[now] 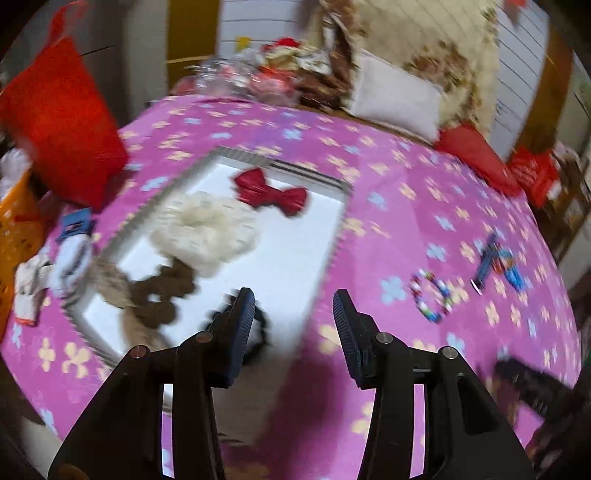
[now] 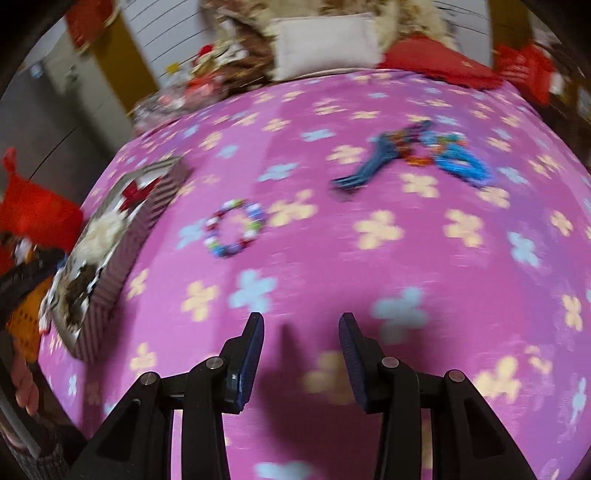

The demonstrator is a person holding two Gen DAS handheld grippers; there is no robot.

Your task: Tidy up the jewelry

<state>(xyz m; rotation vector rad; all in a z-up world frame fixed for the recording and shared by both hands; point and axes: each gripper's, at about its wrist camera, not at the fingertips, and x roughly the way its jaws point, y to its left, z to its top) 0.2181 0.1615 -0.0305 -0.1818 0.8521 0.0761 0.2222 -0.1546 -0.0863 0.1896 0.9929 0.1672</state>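
I am in a home, in what looks like a bedroom. Under my tools lies a pink blanket (image 2: pixel 332 258) printed with flowers, spread over a bed. A white pillow (image 2: pixel 325 44) and a furry throw (image 1: pixel 436 48) sit at its far end, with red cushions (image 1: pixel 66 122) beside.

Ahead of and beneath both grippers spreads a pink cloth (image 2: pixel 332 258) printed with pale yellow and blue flowers. Beyond its far edge, straight ahead, lies a white pillow (image 2: pixel 325 44) against a cream and brown floral blanket (image 1: pixel 454 62). A red cushion (image 1: pixel 476 155) sits beside the pillow. Farther back stands a white panelled wall (image 1: pixel 258 18) with mustard-yellow trim (image 1: pixel 192 33). All is motion-blurred; the light looks soft and even
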